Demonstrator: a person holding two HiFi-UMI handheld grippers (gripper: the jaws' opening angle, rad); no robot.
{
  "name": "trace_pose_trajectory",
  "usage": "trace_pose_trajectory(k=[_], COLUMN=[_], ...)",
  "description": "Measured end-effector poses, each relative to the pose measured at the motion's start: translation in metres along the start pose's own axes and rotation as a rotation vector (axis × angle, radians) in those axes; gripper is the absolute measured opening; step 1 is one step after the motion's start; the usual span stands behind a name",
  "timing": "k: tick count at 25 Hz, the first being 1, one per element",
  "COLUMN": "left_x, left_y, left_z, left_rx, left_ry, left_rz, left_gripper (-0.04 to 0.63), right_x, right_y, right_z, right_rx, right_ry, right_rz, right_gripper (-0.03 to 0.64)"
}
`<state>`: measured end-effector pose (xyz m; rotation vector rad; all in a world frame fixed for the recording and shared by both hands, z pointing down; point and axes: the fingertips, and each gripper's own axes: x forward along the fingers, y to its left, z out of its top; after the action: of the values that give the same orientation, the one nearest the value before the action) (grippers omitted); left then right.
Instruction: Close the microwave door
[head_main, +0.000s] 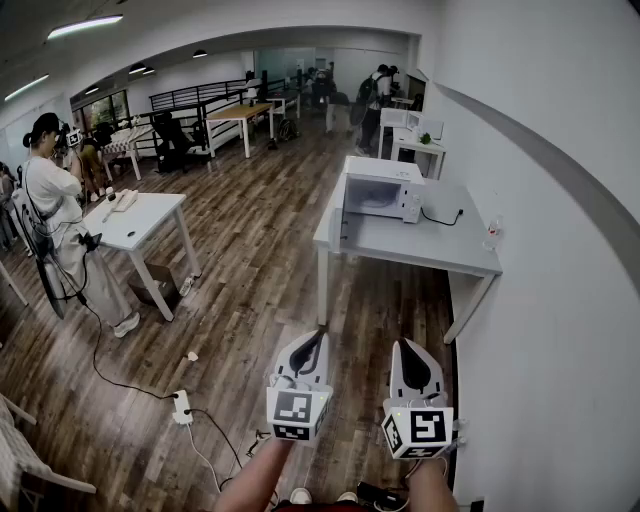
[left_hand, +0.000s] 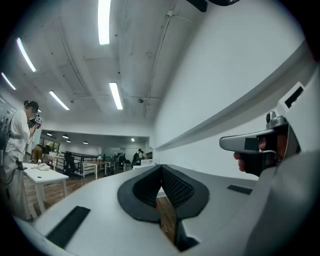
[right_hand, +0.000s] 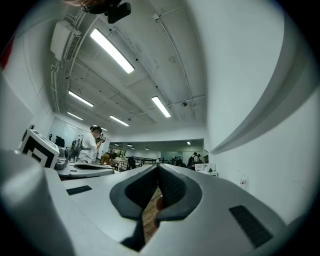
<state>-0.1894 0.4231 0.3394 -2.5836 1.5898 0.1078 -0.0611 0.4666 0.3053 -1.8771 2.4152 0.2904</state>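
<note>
1. Head view: my left gripper (head_main: 318, 334) and right gripper (head_main: 405, 346) are held side by side low in the picture, over the wood floor (head_main: 250, 260). Both point toward the microwave (head_main: 384, 188) and are well apart from it.
2. Head view: the microwave stands on a white table (head_main: 425, 250) against the right wall (head_main: 540, 120). Its door (head_main: 338, 226) is swung open at its left side, and the cavity shows. A black cable (head_main: 442, 218) lies beside the microwave, and a small bottle (head_main: 492, 233) stands near the table's right edge.
3. Head view: far left, a person (head_main: 55, 215) stands by another white table (head_main: 145, 215). A power strip (head_main: 182, 405) lies on the floor near my left gripper.
4. Left gripper view: my left jaws are closed tip to tip with nothing between them; only floor shows through the slit lower down. The right gripper (left_hand: 252, 144) shows at the right edge, against the wall. The person stands at the left edge. I cannot pick out the microwave with any certainty here.
5. Right gripper view: my right jaws are also pressed together at the tips and hold nothing; floor shows through the narrow gap below. The left gripper (right_hand: 85, 170) lies at the left, the person stands beyond it, and the bottle shows small by the wall at the right.
</note>
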Motion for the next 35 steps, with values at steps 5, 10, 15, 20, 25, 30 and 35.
trace_pose_trajectory(k=[5,10,15,20,25,30,35], left_x=[0.002,0.007,0.012,0.016,0.02,0.037,0.061], left_y=[-0.013,-0.024,-0.039,-0.057,-0.066,-0.059,-0.039], left_z=[-0.007,-0.007,-0.005,-0.009,-0.017,-0.029,-0.04], left_rx=[-0.01,-0.013,-0.013,-0.015,-0.015,-0.014,-0.022], left_ry=[0.004,0.007,0.004,0.003,0.019,0.03,0.026], left_rz=[-0.002,0.0,0.014,0.028,0.046,0.066,0.064], left_gripper=[0.026,0.028,0.027,0.028,0.028,0.028,0.028], right_x=[-0.005,-0.008,-0.015,-0.023,-0.026,-0.009,0.021], right_y=[-0.012,-0.023,-0.043,-0.06,-0.073,-0.083,-0.084], right_z=[-0.004,-0.007,-0.008,-0.014,-0.024,-0.039,-0.051], right_rx=[0.003,0.008,0.024,0.038,0.052,0.067,0.056], right_ry=[-0.001,0.0,-0.011,-0.011,0.001,0.014,0.023], right_rz=[-0.005,-0.003,-0.027,-0.015,-0.004,0.001,-0.008], right_gripper=[0.028,0.028,0.028,0.028,0.028,0.028,0.028])
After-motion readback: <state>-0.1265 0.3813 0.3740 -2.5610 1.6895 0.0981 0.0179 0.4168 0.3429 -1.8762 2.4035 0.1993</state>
